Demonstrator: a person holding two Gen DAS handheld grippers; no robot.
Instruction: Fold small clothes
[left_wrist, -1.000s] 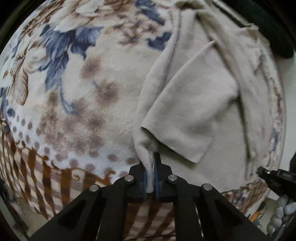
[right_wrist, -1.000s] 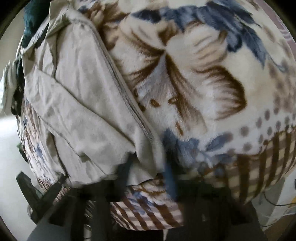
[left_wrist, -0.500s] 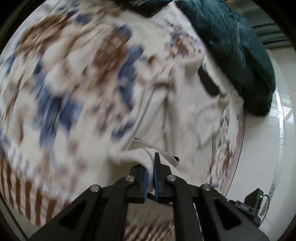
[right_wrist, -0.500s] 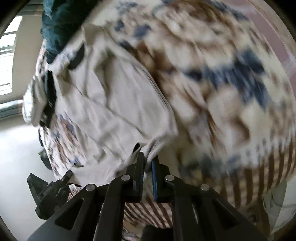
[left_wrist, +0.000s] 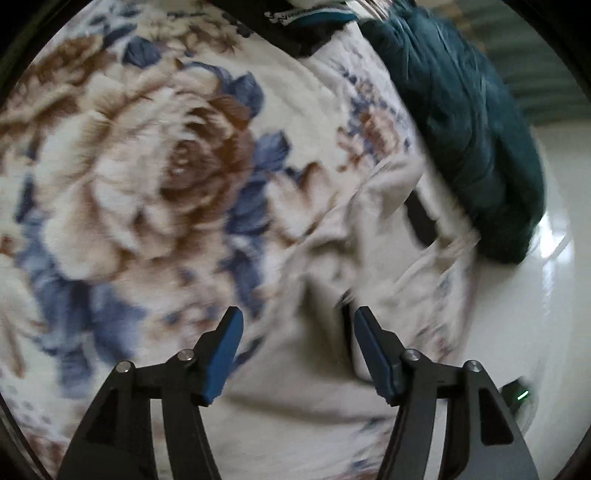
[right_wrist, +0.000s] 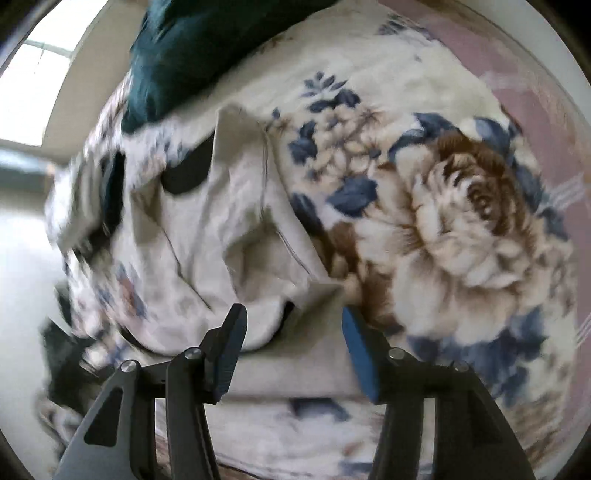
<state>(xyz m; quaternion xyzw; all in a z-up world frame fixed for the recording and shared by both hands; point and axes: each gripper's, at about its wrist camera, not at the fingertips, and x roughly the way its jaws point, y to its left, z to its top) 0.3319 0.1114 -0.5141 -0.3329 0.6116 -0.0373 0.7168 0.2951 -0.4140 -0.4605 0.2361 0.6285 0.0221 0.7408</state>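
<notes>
A beige garment (left_wrist: 332, 373) lies folded over on the floral blanket (left_wrist: 122, 177), its near edge under my left gripper (left_wrist: 297, 325), which is open and empty just above it. In the right wrist view the same garment (right_wrist: 207, 229) lies rumpled, with a folded flap near the tips. My right gripper (right_wrist: 293, 321) is open and empty over the garment's near fold. Both views are motion-blurred.
A dark teal bundle of cloth (left_wrist: 461, 122) lies at the far end of the bed, also in the right wrist view (right_wrist: 192, 44). A dark item (right_wrist: 188, 173) sits by the garment's collar. White floor (left_wrist: 517, 314) borders the bed's edge.
Both grippers carried the garment's edge forward over itself, then opened and let it go. The garment now lies doubled over.
</notes>
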